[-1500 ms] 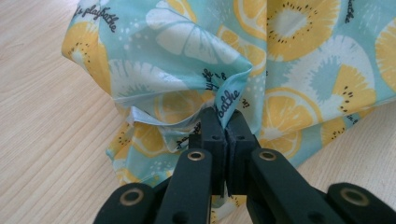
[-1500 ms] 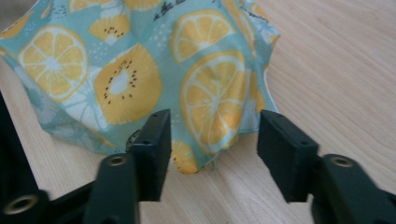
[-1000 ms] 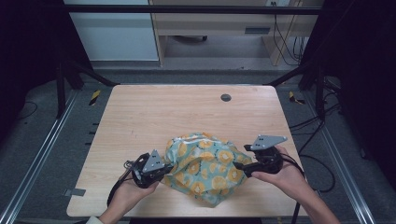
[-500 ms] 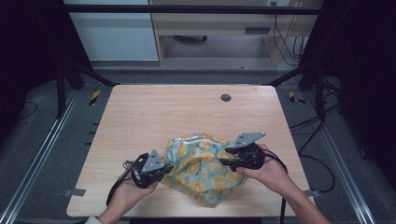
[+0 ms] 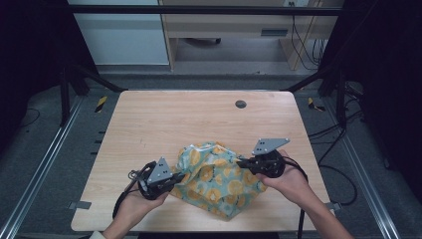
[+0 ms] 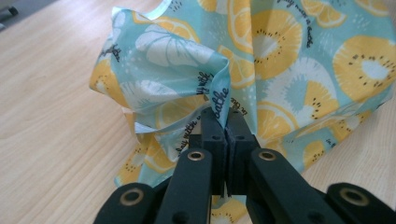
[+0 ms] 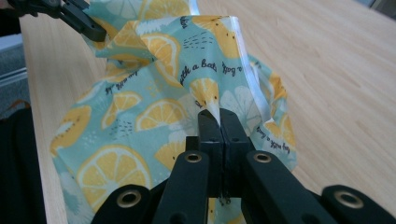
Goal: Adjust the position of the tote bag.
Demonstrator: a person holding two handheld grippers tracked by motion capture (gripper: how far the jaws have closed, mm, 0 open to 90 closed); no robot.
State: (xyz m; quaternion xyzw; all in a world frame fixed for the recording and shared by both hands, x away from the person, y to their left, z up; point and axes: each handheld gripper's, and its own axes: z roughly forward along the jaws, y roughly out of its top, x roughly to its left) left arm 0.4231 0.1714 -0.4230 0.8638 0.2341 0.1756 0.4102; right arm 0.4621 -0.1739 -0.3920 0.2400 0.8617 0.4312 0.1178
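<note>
- Left gripper (image 6: pixel 226 128) pinched tight on a fold of the fruit cloth (image 5: pixel 219 179), near the front edge of the table (image 5: pixel 149 124); same grip as a second ago
- Right gripper (image 7: pixel 220 122) moved in from the side; jaws just snapped shut on another fold
- Cloth bunched up between both, resting on the wood; likely ready to be lifted and spread out
- Farther back, a small dark hole (image 5: pixel 241 104)

tools (image 5: pixel 171 180) black | brass-ringed screws | grey three-cornered plates | black cables
</note>
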